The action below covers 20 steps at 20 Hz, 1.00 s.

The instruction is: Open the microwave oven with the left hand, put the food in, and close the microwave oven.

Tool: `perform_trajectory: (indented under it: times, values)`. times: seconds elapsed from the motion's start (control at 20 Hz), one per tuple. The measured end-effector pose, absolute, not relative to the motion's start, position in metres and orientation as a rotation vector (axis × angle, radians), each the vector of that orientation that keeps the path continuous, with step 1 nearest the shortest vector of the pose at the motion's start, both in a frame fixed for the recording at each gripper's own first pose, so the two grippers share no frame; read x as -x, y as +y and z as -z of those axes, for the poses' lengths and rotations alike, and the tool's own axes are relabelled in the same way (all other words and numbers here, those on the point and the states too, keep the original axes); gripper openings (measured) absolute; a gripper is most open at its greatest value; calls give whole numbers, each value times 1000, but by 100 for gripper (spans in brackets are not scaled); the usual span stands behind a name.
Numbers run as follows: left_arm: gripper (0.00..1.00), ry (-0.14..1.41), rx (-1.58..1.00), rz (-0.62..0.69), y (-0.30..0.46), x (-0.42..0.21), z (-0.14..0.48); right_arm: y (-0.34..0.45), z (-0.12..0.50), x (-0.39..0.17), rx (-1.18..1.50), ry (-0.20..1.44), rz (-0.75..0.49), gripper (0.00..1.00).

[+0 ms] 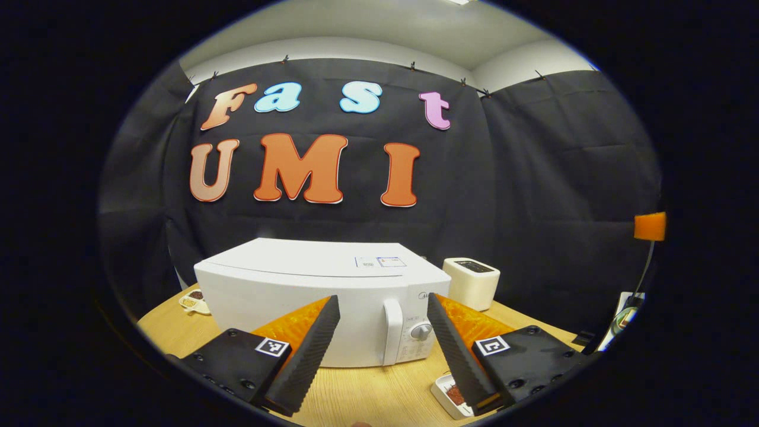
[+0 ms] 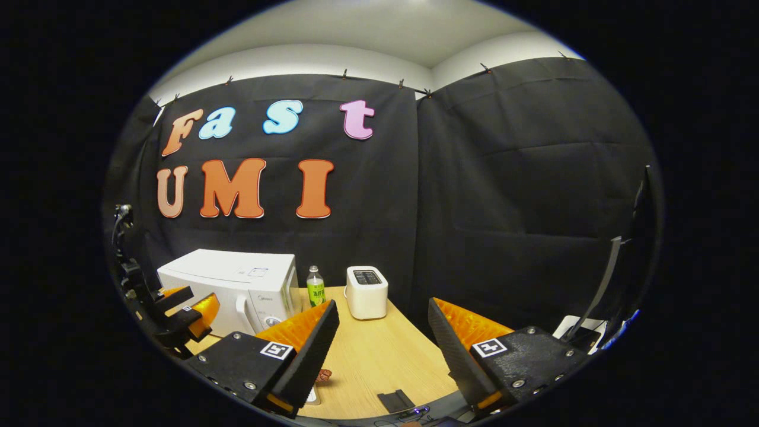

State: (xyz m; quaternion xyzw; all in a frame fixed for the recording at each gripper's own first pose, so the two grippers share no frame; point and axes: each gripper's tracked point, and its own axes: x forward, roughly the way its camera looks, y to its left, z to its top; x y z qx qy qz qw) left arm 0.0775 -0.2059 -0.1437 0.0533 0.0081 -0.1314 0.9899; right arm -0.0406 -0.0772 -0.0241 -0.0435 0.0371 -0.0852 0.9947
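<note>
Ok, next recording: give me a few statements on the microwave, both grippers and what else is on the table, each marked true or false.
1. The microwave oven has its door closed. True.
2. The left gripper is clamped on the door handle. False: its fingers stand apart, short of the handle, holding nothing.
3. A white toaster stands on the wooden table to the right of the microwave. True.
4. The green bottle lies on its side. False: it stands upright between the microwave and the toaster.
5. The right gripper holds the food. False: it is open and empty; a small white dish of food sits on the table.
</note>
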Motion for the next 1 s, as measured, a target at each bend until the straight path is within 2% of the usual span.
perform_trajectory:
  times: [0.05,0.1,0.15,0.3,0.4,0.45,0.55,0.6,0.65,0.8,0.85,0.9,0.95,1.0]
  values:
    - [98,15,-112,264,-210,-84,150,-82,24,41,88,78,180,94]
    - [94,22,-118,266,-215,-91,159,-87,25,42,92,82,192,94]
    - [100,26,-123,270,-219,-98,167,-91,26,43,94,88,203,94]
    - [94,45,-136,275,-228,-115,189,-100,29,45,92,104,224,94]
    - [98,73,-138,274,-233,-127,207,-103,33,47,89,119,230,94]
    - [94,82,-139,263,-234,-132,213,-104,35,47,89,124,234,94]
    - [94,94,-138,255,-237,-140,222,-104,38,48,90,134,236,94]
    - [82,99,-139,244,-237,-143,226,-104,39,48,91,139,236,94]
    - [77,105,-134,237,-236,-146,227,-105,41,50,90,142,236,94]
    - [41,132,-122,256,-242,-155,237,-105,46,53,81,159,236,94]
    - [46,155,-138,254,-243,-150,234,-105,48,54,75,164,237,94]
    - [33,127,-164,270,-244,-155,232,-106,48,56,68,166,239,94]
    - [33,126,-171,283,-243,-155,235,-106,49,56,60,168,239,94]
    - [27,134,-165,306,-244,-154,236,-105,49,57,50,168,241,94]
